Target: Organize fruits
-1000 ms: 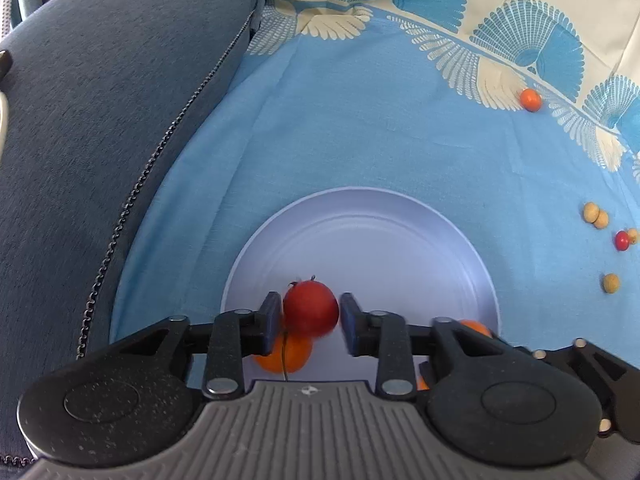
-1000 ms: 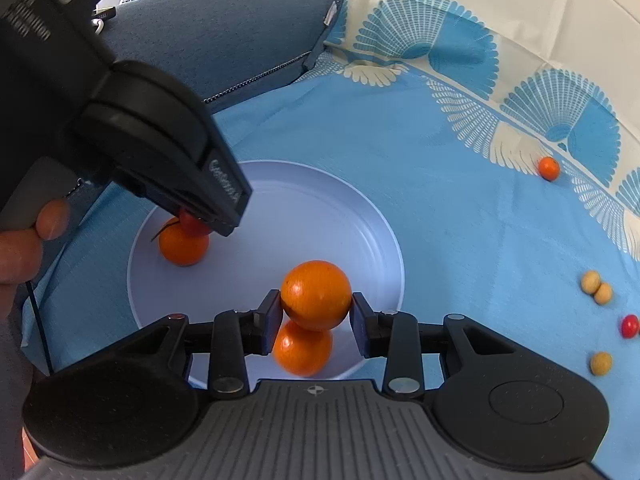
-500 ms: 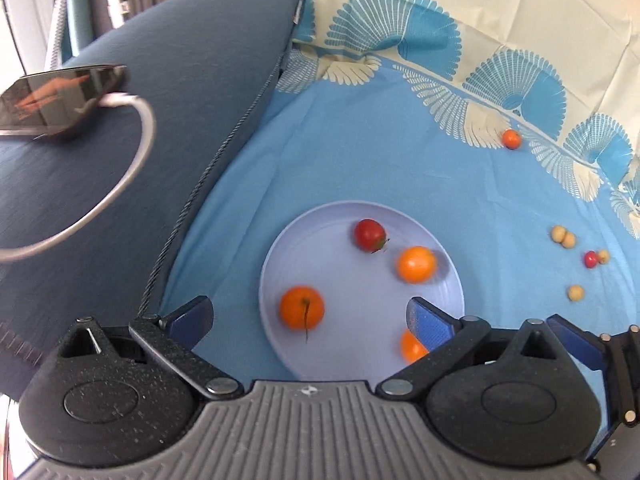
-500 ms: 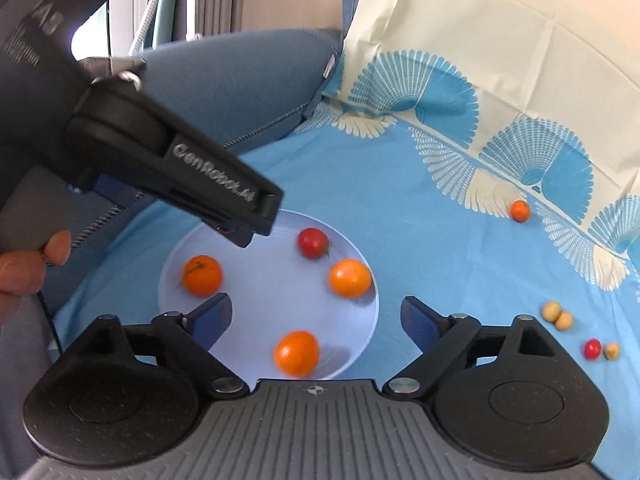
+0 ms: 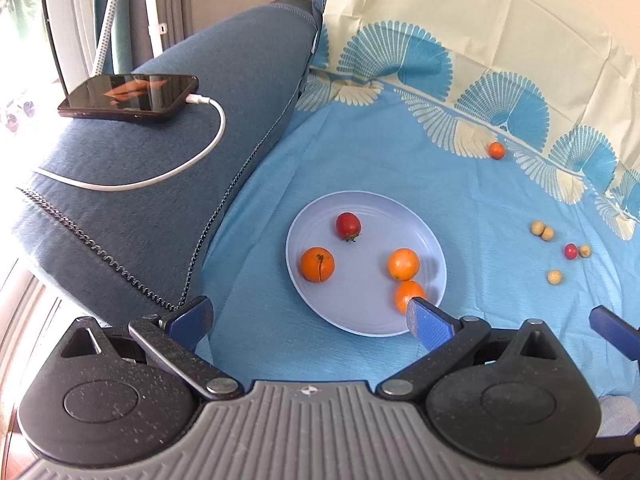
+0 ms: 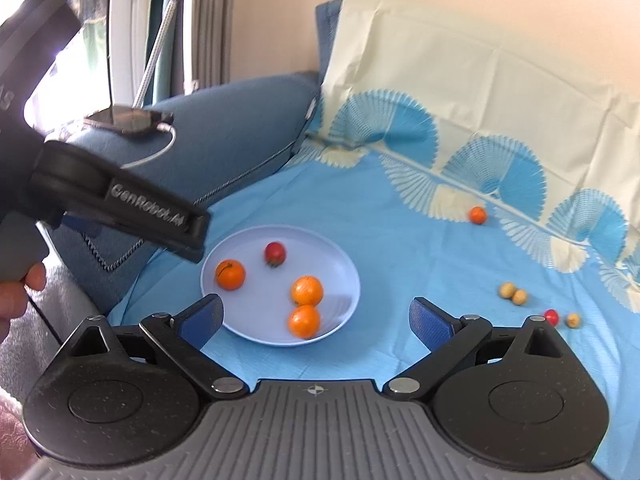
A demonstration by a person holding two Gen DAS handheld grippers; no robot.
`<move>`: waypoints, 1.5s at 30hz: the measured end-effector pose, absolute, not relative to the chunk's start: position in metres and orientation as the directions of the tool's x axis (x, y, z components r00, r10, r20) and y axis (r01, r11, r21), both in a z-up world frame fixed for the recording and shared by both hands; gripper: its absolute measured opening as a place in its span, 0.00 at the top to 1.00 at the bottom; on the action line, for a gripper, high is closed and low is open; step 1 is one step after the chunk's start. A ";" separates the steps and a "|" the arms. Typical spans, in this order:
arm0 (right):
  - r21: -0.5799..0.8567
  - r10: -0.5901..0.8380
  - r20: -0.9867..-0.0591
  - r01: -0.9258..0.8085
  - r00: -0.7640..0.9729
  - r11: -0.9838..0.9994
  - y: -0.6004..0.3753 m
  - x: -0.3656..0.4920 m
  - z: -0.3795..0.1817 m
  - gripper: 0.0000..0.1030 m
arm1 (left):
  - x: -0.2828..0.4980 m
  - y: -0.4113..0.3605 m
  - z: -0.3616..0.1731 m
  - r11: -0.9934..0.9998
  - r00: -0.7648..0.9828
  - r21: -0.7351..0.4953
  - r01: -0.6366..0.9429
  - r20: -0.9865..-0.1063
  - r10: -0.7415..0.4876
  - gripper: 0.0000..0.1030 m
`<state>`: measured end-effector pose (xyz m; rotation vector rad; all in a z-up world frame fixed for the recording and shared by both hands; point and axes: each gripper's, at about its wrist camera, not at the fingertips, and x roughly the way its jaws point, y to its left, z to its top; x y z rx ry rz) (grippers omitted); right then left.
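Four fruits: on plate (image 5: 434, 258).
Loose orange (image 5: 496, 150): light, rolls; pinch sides.
Left gripper (image 5: 308, 320): wide, empty.
Right gripper (image 6: 316, 322): opening, empty.

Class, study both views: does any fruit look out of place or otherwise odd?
Yes. Four fruits sit on the pale blue round plate, but a small orange fruit, a small red fruit and four tan round fruits lie loose on the blue patterned cloth to its right.
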<state>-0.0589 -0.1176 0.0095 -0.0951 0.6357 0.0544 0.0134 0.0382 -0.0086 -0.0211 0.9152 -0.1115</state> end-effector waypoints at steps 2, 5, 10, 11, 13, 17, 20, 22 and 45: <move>-0.067 0.018 -0.584 -0.070 0.812 0.995 -0.121 -0.065 0.014 0.03 | 0.007 0.038 -0.004 0.994 0.616 -0.063 0.091 -0.781 -0.106 0.00; -0.064 0.018 -0.572 -0.067 0.820 0.996 -0.122 -0.074 0.018 0.03 | -0.001 0.036 0.002 0.993 0.631 -0.056 0.100 -0.768 -0.107 0.00; -0.066 0.026 -0.557 -0.076 0.830 0.995 -0.124 -0.086 0.023 0.03 | -0.012 0.031 0.009 0.991 0.648 -0.043 0.124 -0.753 -0.114 0.00; -0.067 0.026 -0.554 -0.075 0.832 0.995 -0.124 -0.087 0.024 0.02 | -0.014 0.029 0.011 0.991 0.651 -0.041 0.129 -0.751 -0.116 0.00; -0.066 0.023 -0.547 -0.071 0.837 0.995 -0.125 -0.091 0.026 0.02 | -0.018 0.028 0.013 0.990 0.655 -0.037 0.137 -0.746 -0.119 0.00; -0.060 0.019 -0.536 -0.060 0.844 0.996 -0.127 -0.097 0.029 0.01 | -0.025 0.026 0.016 0.989 0.665 -0.027 0.147 -0.738 -0.119 0.00; -0.059 0.017 -0.530 -0.058 0.848 0.997 -0.126 -0.100 0.030 0.01 | -0.026 0.027 0.018 0.988 0.669 -0.026 0.152 -0.733 -0.122 0.00; -0.061 0.019 -0.526 -0.060 0.850 0.996 -0.126 -0.102 0.031 0.01 | -0.028 0.028 0.019 0.988 0.671 -0.025 0.153 -0.732 -0.122 0.00; -0.067 0.013 -0.512 -0.054 0.859 0.996 -0.127 -0.109 0.033 0.01 | -0.032 0.027 0.022 0.986 0.678 -0.024 0.166 -0.723 -0.132 0.00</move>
